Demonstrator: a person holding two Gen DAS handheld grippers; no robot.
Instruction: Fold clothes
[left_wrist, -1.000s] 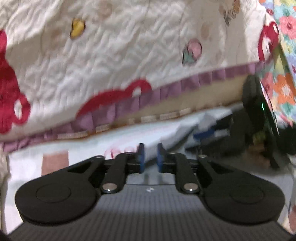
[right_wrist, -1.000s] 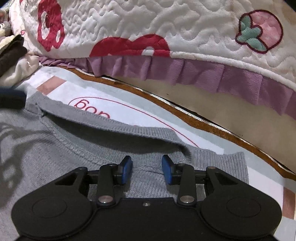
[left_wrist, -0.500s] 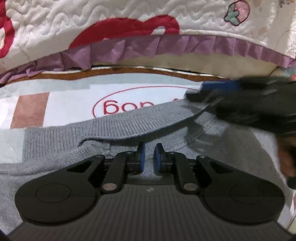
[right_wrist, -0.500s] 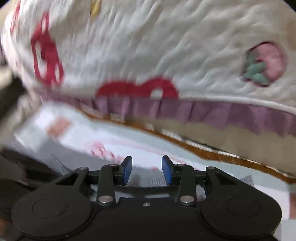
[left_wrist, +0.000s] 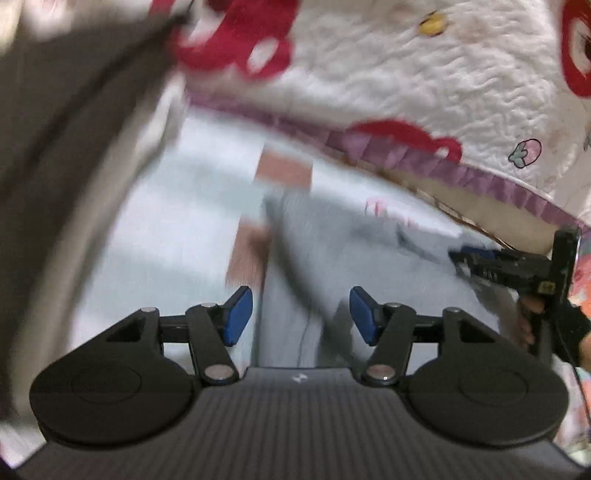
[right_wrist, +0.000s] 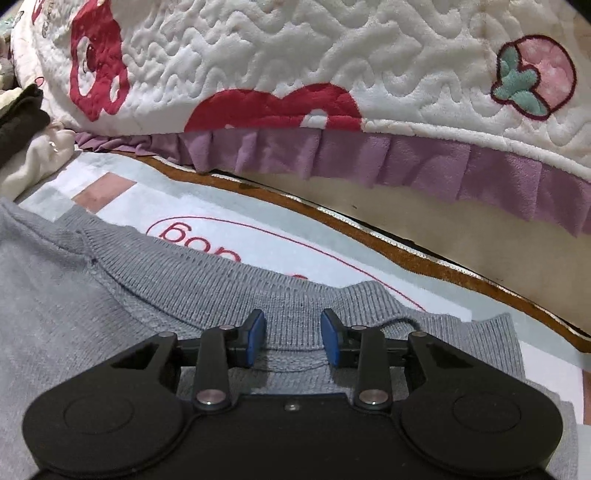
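- Right gripper (right_wrist: 291, 339): fingers apart, straddling ribbed neckline of grey knit sweater (right_wrist: 74, 302), nothing clamped.
- Left gripper (left_wrist: 301, 319): fingers wide apart, above blurred sweater (left_wrist: 354, 266).
- Sweater flat on printed mat (right_wrist: 236, 206).
- Beyond: quilted blanket (right_wrist: 332, 55), purple ruffle.
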